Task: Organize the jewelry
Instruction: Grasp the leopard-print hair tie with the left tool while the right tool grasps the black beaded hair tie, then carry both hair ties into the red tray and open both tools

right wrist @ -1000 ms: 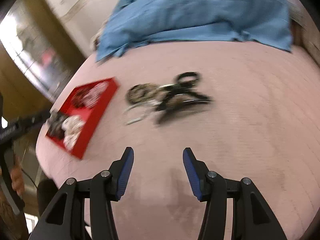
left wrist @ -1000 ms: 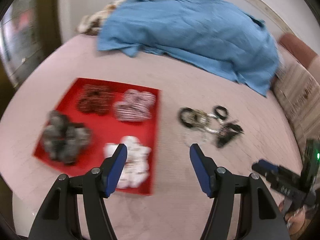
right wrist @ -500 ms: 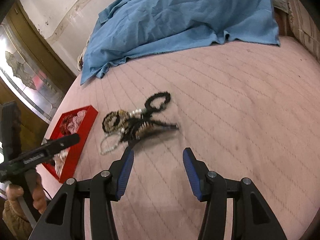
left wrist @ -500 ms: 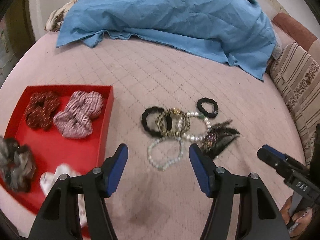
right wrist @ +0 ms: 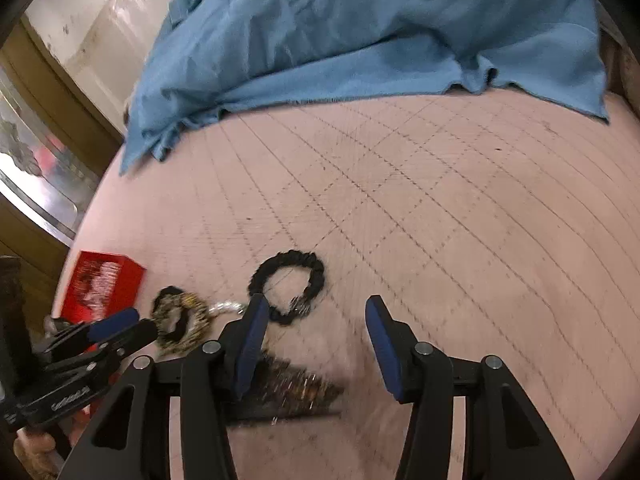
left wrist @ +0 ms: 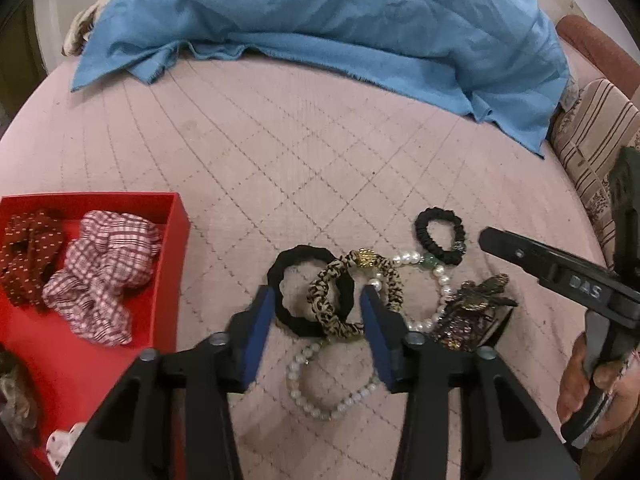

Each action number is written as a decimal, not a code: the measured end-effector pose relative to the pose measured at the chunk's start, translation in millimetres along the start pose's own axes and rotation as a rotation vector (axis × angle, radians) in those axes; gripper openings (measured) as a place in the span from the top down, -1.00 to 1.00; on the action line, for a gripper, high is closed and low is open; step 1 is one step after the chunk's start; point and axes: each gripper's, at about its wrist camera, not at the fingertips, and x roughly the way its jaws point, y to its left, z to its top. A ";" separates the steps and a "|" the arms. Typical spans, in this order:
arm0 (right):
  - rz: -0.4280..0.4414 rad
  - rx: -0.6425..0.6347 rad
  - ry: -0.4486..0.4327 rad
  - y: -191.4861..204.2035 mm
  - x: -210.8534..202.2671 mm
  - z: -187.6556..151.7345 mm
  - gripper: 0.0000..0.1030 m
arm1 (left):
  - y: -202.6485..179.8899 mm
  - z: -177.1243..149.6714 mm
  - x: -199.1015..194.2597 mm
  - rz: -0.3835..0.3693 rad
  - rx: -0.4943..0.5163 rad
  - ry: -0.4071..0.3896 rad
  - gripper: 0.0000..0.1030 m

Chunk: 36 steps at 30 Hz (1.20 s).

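Observation:
A pile of jewelry lies on the pink quilted bed. In the left wrist view it holds a black hair tie (left wrist: 296,264), a leopard-print scrunchie (left wrist: 332,312), a pearl necklace (left wrist: 320,404), a small black beaded band (left wrist: 440,236) and a dark glittery hair clip (left wrist: 472,312). My left gripper (left wrist: 316,304) is open, its fingers on either side of the leopard scrunchie, just above it. My right gripper (right wrist: 312,316) is open and empty above the hair clip (right wrist: 288,392), near the black beaded band (right wrist: 286,280).
A red tray (left wrist: 176,248) at the left holds a checked scrunchie (left wrist: 104,272), a dark red one (left wrist: 28,252) and others. A blue blanket (left wrist: 320,32) covers the far side of the bed. A striped cushion (left wrist: 592,140) lies at the right.
Both grippers have moved toward the jewelry pile and lowered. The left one swung right from over the red tray to over the leopard scrunchie. Both stayed open.

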 end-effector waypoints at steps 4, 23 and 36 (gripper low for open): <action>-0.024 -0.029 0.036 4.2 21.0 4.7 0.24 | -1.0 2.5 5.3 -0.023 0.004 0.002 0.38; -0.072 -0.067 -0.054 18.5 -10.3 10.5 0.88 | -19.6 -3.1 -40.1 -0.101 0.018 -0.062 0.88; 0.025 -0.124 -0.117 89.2 -79.5 -13.8 0.88 | 16.5 -33.5 -140.4 -0.075 0.000 -0.194 0.88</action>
